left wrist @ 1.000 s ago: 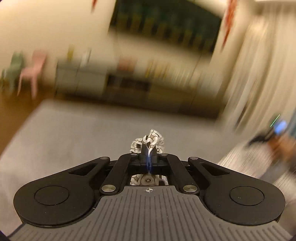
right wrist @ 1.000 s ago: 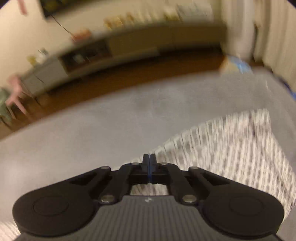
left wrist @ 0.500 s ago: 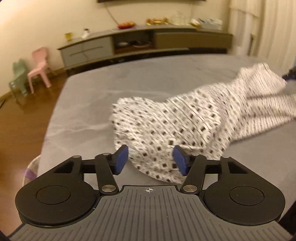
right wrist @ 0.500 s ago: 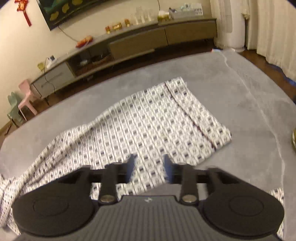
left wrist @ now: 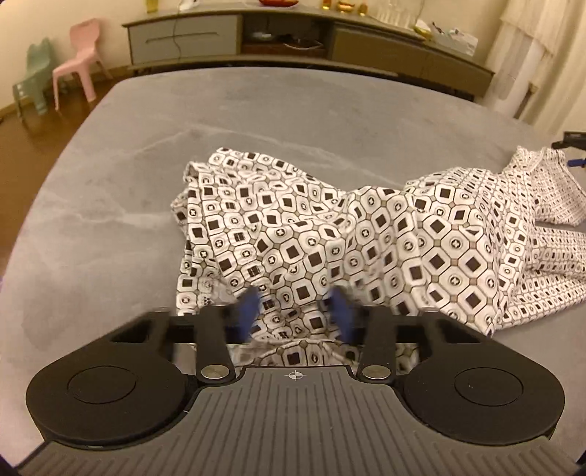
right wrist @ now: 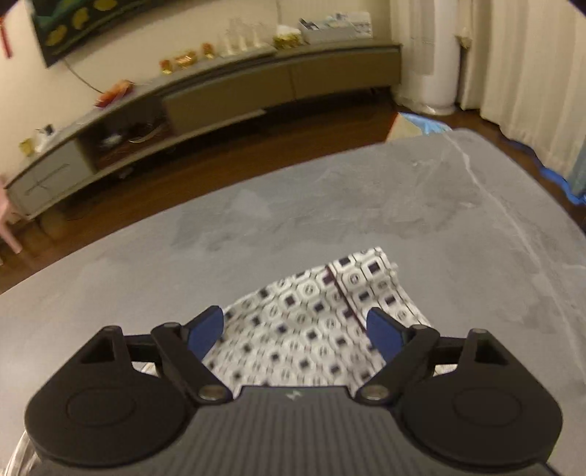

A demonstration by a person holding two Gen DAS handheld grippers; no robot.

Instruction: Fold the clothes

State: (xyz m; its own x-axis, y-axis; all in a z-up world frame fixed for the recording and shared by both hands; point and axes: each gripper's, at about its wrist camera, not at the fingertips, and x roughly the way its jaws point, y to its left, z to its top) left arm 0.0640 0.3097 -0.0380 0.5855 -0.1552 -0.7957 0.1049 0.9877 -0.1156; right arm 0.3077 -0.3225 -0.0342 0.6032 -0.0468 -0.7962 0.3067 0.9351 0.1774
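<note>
A white garment with a black-square pattern (left wrist: 329,238) lies crumpled and spread toward the right on a wide grey surface (left wrist: 256,121). My left gripper (left wrist: 295,315) hangs low over its near edge. Its blue pads are blurred and closing, still apart, with a fold of the cloth between them. In the right wrist view a hemmed corner of the same garment (right wrist: 311,304) lies flat. My right gripper (right wrist: 295,329) hovers over it with its jaws opening wide, and the fabric shows below the gap without touching the pads.
The grey surface (right wrist: 329,205) ends in a rounded far edge above a wooden floor. A long low sideboard (left wrist: 293,33) lines the wall beyond. A pink chair (left wrist: 77,66) and a green one (left wrist: 31,84) stand far left. Curtains (right wrist: 512,55) hang at right.
A second ago both grippers were shut, the left on a bunch of cloth held up. Both have opened and dropped toward the garment, which now lies on the grey surface.
</note>
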